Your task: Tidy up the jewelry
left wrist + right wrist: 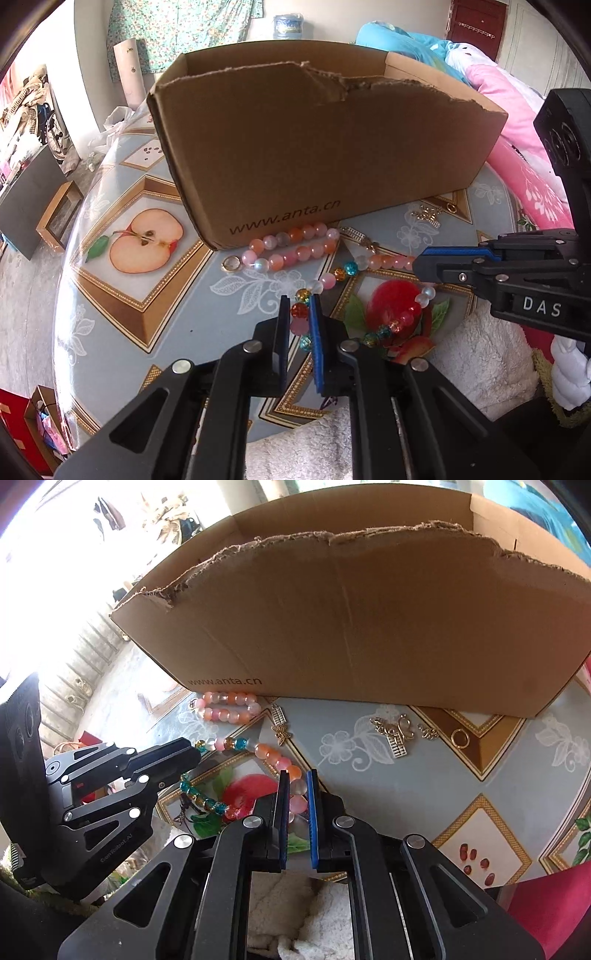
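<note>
A long bead strand (340,274) of pink, orange, blue and gold beads loops over the fruit-patterned table. In the left wrist view my left gripper (297,301) is shut on it, with a red bead between the pads. From the right, my right gripper (419,266) pinches the strand's pink beads. The right wrist view shows the right gripper (295,775) shut on pale pink beads of the strand (273,755), and the left gripper (195,755) holding its other side. A second pink-orange bead bracelet (291,243) (227,705) lies against the box.
An open cardboard box (325,147) (369,627) with a torn front rim stands just behind the beads. Small gold charms (395,734) and a gold ring (459,737) lie at its foot to the right. A white fluffy cloth (480,350) covers the near table edge.
</note>
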A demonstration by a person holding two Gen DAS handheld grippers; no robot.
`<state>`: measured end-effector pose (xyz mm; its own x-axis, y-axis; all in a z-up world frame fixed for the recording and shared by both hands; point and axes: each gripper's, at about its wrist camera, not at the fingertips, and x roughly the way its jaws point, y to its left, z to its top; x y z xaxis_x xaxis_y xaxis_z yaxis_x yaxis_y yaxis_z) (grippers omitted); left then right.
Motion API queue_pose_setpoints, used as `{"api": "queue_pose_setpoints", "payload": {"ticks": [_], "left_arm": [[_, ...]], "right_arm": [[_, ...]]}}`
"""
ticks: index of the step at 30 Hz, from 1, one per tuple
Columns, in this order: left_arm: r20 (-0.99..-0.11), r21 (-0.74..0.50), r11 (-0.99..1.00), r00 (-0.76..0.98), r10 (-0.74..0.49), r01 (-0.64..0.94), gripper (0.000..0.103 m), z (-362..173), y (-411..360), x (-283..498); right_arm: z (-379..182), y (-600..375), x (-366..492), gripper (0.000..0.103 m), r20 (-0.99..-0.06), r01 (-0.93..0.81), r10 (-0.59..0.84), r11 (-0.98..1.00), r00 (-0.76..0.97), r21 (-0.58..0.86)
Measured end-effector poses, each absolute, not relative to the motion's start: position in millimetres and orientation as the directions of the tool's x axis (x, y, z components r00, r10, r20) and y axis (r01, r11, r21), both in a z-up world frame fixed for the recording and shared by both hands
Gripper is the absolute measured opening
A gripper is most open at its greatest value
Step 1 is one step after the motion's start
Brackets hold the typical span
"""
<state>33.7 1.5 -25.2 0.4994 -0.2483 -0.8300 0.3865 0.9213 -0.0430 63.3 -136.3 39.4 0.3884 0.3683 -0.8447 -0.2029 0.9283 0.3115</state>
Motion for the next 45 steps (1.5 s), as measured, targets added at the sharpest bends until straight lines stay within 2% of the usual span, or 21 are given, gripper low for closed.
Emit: {"api": "queue_pose_setpoints", "payload": {"ticks": [15,29,45], "left_arm": [[-0.846,0.012,0.913,0.491,-0.208,0.408,0.016,-29,-14,38],[-0.872,0.046,0.918,0.464,-0.155,0.394,0.015,-28,-30,43],[-0.88,0.045,0.924,0.452,-0.143,0.379,0.015,-26,-29,47]], "right_arm": [[27,-135,76,0.009,-0.842,-0.209,0.387,0.92,0.376,0.33],[29,-114,79,0.015,-0.854,-0.249,0.344,0.932,0.39,0.262],[18,-106,81,0.009,-0.855,-0.235,0.345,0.934,0.388,0.27]]}}
